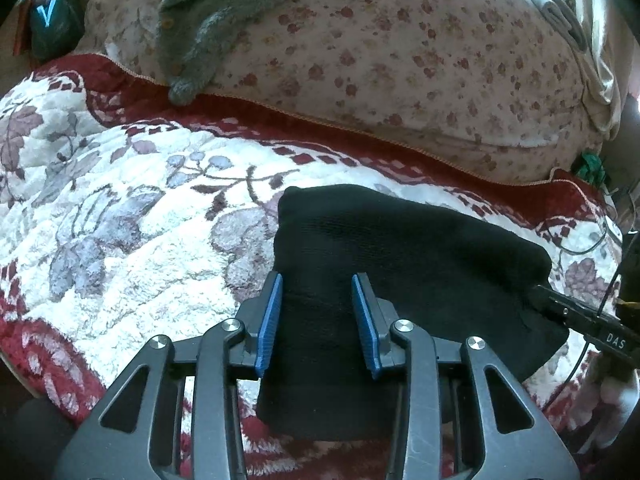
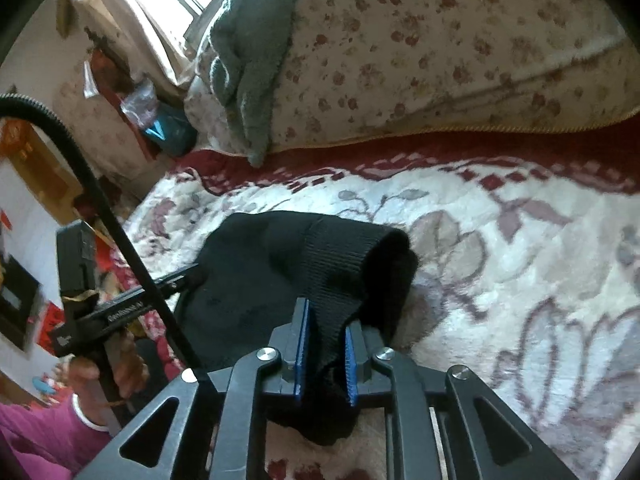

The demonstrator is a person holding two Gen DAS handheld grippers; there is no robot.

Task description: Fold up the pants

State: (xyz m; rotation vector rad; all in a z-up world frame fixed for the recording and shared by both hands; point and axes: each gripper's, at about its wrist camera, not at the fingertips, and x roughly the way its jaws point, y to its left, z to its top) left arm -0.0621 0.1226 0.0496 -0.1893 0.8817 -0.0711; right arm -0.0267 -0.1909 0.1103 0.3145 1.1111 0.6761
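Fleecy white bedding with mauve flowers and a dark red border (image 1: pixel 132 216) covers the bed under both grippers. Far off to the left gripper's left sits a teal bag (image 1: pixel 50 20) bearing a pale "V"; ahead of it a grey-green fuzzy garment (image 1: pixel 204 20) hangs over a floral quilt roll (image 1: pixel 400 72). The left gripper (image 1: pixel 318 322) stands parted, blue pads (image 1: pixel 270 320) either side of the black pants (image 1: pixel 400 260) without pinching them; the folded bundle lies directly under and ahead of it. At its right the other gripper's finger meets the cloth, lettered "DAS". The right gripper (image 2: pixel 326 356) is clamped on the pants' ribbed band (image 2: pixel 340 272), lifting it; a black ribbed cable (image 2: pixel 120 232) crosses on its left, before the left gripper, whose print is unreadable.
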